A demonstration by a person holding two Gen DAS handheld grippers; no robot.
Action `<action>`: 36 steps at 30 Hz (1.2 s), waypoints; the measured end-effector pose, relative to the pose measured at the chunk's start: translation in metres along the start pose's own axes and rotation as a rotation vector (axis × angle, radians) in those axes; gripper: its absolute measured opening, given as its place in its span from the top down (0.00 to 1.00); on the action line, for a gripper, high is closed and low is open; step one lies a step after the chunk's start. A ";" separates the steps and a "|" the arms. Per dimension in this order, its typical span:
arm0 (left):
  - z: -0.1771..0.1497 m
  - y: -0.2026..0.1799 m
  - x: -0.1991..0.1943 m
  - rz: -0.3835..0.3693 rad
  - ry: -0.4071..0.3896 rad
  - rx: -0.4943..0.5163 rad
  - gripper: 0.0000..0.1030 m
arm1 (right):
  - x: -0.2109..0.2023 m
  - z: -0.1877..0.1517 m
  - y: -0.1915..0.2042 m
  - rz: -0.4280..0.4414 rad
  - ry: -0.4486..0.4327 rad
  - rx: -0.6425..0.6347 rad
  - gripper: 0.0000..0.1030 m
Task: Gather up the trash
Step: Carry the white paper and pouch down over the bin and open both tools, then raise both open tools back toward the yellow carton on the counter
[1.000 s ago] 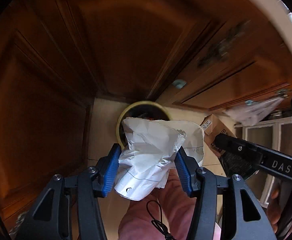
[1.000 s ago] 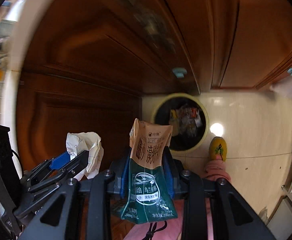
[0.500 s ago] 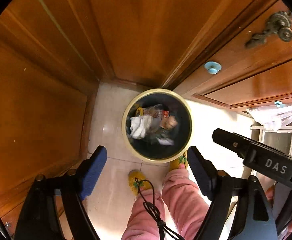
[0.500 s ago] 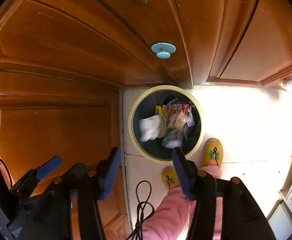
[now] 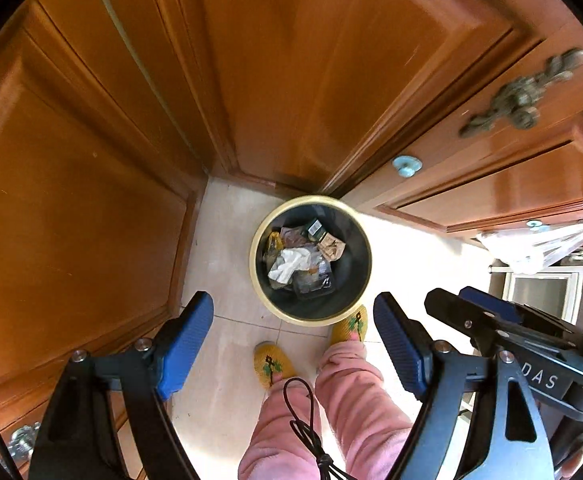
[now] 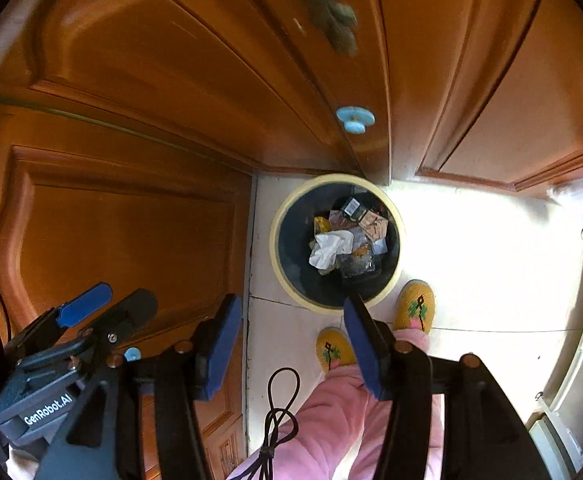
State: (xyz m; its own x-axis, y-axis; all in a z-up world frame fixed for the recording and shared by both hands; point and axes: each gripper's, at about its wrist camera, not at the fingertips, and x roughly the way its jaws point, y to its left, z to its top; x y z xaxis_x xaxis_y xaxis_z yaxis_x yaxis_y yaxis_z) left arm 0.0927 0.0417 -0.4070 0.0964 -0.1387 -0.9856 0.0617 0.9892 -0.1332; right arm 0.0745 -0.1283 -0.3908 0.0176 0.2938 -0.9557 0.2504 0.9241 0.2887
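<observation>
A round trash bin (image 5: 256, 264) with a cream rim stands on the tiled floor in a corner of wooden cabinets; it also shows in the right wrist view (image 6: 276, 256). Inside lie the crumpled white paper (image 5: 289, 265) (image 6: 327, 249), a brown-green carton (image 5: 327, 242) (image 6: 365, 218) and other wrappers. My left gripper (image 5: 293, 334) is open and empty, high above the bin. My right gripper (image 6: 291, 334) is open and empty, also above the bin. Each gripper shows at the edge of the other's view.
Wooden cabinet doors (image 5: 91, 200) surround the bin on the left and behind, with blue knobs (image 6: 354, 119). The person's pink trousers (image 5: 343, 408) and yellow slippers (image 6: 415, 306) stand in front of the bin. A white plastic bag (image 5: 531, 246) hangs at right.
Both grippers opened and dropped the white paper and the carton into the bin. Both have since risen a little; the bin looks smaller.
</observation>
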 end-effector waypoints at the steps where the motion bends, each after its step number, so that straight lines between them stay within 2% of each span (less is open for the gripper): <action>1: 0.001 -0.002 -0.010 0.001 -0.009 0.005 0.22 | -0.009 0.001 0.004 -0.001 -0.010 -0.007 0.48; 10: 0.007 -0.012 -0.116 -0.019 -0.126 0.060 0.22 | -0.106 -0.008 0.046 0.005 -0.135 -0.072 0.48; 22: 0.037 -0.027 -0.273 -0.045 -0.422 0.136 0.22 | -0.247 -0.013 0.104 -0.014 -0.399 -0.158 0.48; 29: 0.065 -0.042 -0.347 -0.033 -0.581 0.212 0.22 | -0.316 0.001 0.136 -0.037 -0.552 -0.210 0.48; 36: 0.098 -0.053 -0.424 -0.029 -0.717 0.233 0.21 | -0.381 0.016 0.153 -0.046 -0.675 -0.202 0.48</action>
State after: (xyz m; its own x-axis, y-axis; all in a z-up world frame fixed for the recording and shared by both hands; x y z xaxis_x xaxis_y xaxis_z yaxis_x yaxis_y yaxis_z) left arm 0.1457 0.0431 0.0287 0.7093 -0.2410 -0.6624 0.2753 0.9598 -0.0544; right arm 0.1212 -0.1025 0.0162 0.6242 0.0976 -0.7752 0.0823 0.9784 0.1894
